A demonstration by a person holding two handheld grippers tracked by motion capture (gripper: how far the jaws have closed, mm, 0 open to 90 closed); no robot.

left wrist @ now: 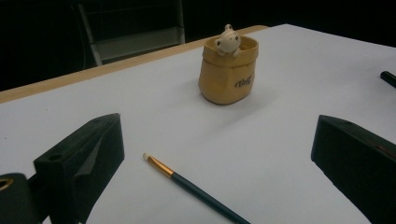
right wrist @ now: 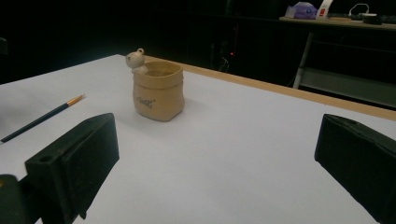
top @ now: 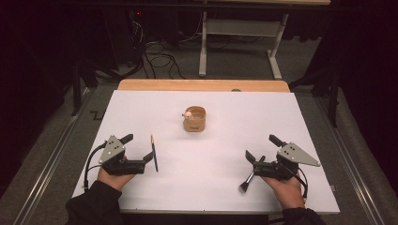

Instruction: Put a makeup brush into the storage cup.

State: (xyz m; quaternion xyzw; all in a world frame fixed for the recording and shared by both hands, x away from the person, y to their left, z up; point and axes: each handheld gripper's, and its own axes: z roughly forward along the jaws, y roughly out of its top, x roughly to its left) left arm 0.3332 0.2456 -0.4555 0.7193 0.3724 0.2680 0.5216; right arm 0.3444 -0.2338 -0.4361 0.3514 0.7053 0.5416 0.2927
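Tan pot [top: 195, 119]: empty inside, figurine [top: 187, 114] on rim.

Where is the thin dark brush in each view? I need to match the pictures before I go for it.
High view: the thin brush lies left of centre, just beside the left gripper.
Left gripper view: low in the middle, between the open jaws, tip pointing up-left.
Right gripper view: at the left edge, running down-left.
Shared landmark: the tan pot with the small animal figure on its rim.

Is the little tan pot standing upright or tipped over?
Upright: the pot sits on its base on the table, mouth facing up, small figure at its rim.
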